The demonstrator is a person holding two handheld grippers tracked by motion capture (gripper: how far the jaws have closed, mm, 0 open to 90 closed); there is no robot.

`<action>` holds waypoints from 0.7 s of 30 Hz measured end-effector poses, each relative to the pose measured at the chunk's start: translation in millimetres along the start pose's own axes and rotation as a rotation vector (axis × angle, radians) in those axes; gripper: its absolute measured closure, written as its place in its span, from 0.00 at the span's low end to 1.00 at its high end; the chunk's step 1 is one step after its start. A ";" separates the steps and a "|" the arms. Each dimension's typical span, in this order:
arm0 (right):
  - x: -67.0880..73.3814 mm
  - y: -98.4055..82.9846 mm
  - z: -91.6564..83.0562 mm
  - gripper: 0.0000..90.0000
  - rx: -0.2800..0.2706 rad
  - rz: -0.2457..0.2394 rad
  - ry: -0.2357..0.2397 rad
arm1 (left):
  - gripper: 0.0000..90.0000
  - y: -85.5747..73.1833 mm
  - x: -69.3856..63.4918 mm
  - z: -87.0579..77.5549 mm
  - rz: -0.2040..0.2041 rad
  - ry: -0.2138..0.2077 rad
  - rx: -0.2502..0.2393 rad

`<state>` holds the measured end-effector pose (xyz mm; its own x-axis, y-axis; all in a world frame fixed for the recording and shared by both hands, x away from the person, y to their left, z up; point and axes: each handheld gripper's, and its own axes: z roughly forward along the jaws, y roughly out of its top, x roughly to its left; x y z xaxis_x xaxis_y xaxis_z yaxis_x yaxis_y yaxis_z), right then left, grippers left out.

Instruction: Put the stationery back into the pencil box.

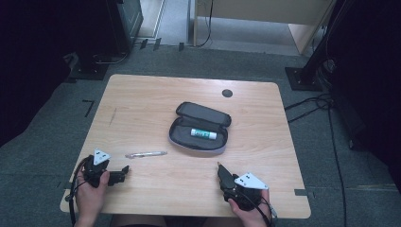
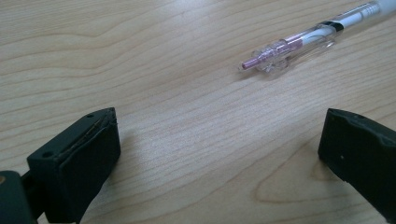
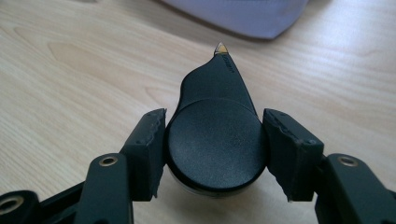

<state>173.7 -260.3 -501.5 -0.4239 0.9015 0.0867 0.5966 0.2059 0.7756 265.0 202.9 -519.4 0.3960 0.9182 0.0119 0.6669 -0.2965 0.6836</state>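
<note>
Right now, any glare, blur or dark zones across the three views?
High view: table evenly lit, surroundings very dark, open pencil case readable. Left gripper view: soft sheen on the wood, pen sharp. Right gripper view: black tape dispenser sharp between the jaws, pale case edge slightly soft at top.

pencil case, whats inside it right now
The open pencil case holds one glue stick, white with a green label, lying flat in its lower half. The dark lining hides whether anything small sits beneath or beside it.
</note>
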 end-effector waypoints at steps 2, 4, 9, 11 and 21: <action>-1.4 5.9 -0.8 0.47 -0.006 -0.003 0.001 | 0.00 0.0 0.1 -0.1 0.001 0.000 0.001; -2.9 13.3 -2.0 0.47 -0.014 -0.005 0.006 | 0.00 0.0 0.0 0.0 0.000 0.000 0.000; -3.9 37.0 -5.5 0.47 -0.042 -0.012 0.018 | 0.00 0.0 0.1 -0.1 0.001 0.000 0.001; -3.8 46.9 -5.5 0.47 -0.054 -0.022 0.022 | 0.00 0.0 0.0 0.0 0.000 0.000 0.000; 9.0 97.0 16.1 0.47 -0.084 -0.055 0.061 | 0.00 0.0 0.1 -0.1 0.001 0.000 0.001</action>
<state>238.7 -226.0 -435.6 -0.4970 0.8642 0.0787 0.5129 0.2194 0.8299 265.0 203.0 -519.3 0.3968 0.9178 0.0125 0.6672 -0.2978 0.6828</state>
